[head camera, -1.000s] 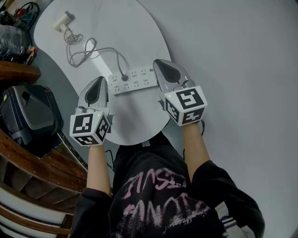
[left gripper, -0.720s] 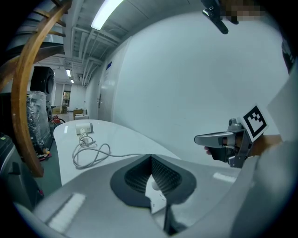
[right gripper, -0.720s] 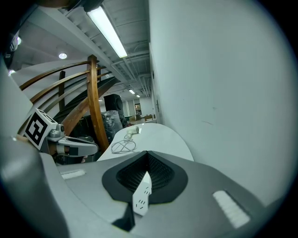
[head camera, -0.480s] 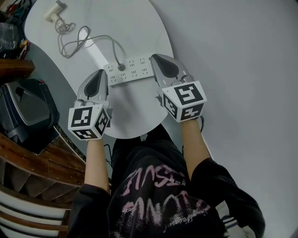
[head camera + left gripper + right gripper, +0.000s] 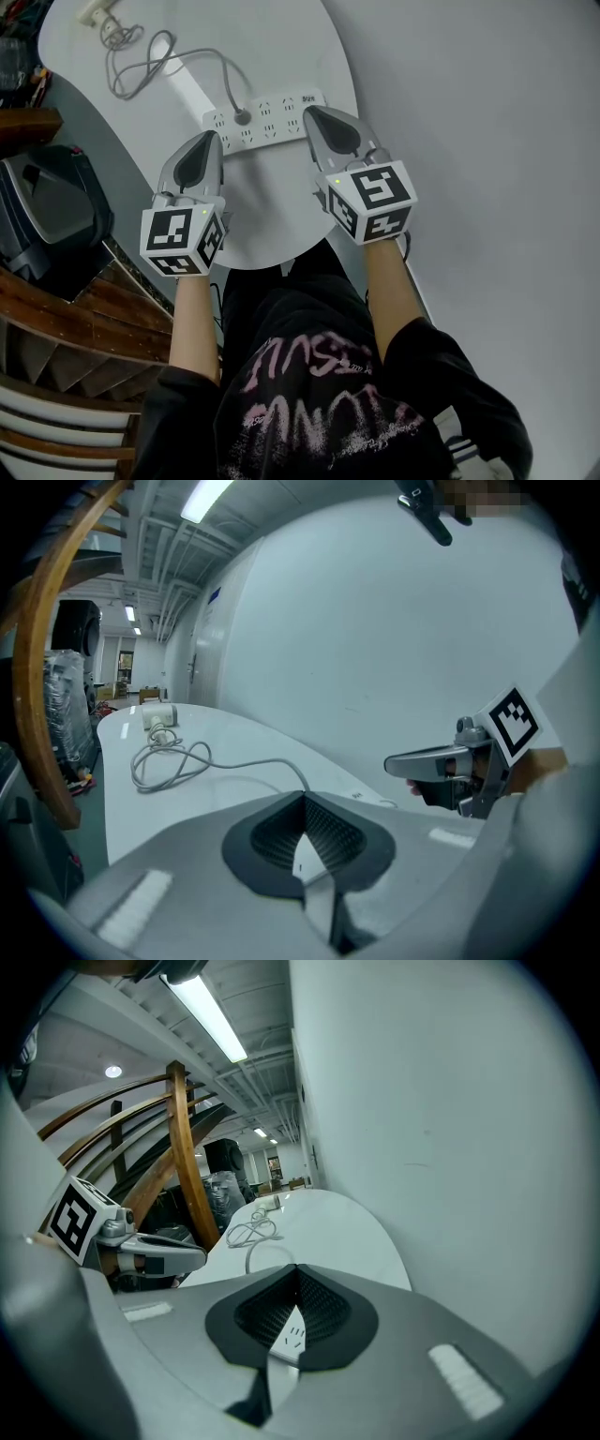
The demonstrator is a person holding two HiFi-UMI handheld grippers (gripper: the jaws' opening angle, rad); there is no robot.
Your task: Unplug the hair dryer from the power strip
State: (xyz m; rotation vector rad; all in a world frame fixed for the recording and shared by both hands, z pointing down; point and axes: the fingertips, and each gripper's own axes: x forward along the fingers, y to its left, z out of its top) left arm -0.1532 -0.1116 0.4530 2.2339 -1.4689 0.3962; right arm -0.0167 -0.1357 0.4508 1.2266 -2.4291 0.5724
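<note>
1. Plug (image 5: 242,117) still sits in the power strip (image 5: 278,105), so nothing is unplugged yet.
2. Left gripper (image 5: 208,141) hovers just short of the strip's near edge and right gripper (image 5: 313,116) by its right end, both with jaws closed on nothing.
3. Cord (image 5: 141,70) runs from the strip to what looks like the hair dryer (image 5: 92,13), well beyond it.
4. Remaining, as I judge it: open a gripper, grasp the plug, steady the strip, pull.

Power strip (image 5: 267,117) lies crosswise on table (image 5: 272,47), mid-depth. Plug (image 5: 242,117) sits in strip's left half. Cord (image 5: 159,70) runs from plug to far left, loops, ends at hair dryer (image 5: 94,14) at table's far-left edge. Left gripper (image 5: 211,137) just before strip's left end. Right gripper (image 5: 307,111) at strip's right part; contact unclear. Curved rails (image 5: 56,323) off table, lower left.
</note>
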